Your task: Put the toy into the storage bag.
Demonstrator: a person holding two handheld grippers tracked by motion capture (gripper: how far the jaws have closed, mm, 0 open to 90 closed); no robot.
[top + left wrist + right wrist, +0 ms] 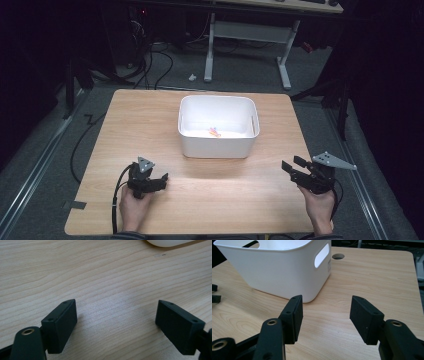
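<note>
Two grippers are held low over a pale wooden table [150, 120], each with jaws spread wide and nothing pinched. Just ahead of and between the left gripper [116, 315] and the right gripper [325, 312] a white bin [216, 127] is seen, with small orange and pink pieces [215, 132] lying on its floor. Beyond the right gripper's jaws, the bin's handle slot [322, 255] and a round hole [338, 256] in the tabletop are seen. Grey carpet [240, 70], dark cables [160, 65] and white desk legs [285, 65] are shown past the table's far edge
</note>
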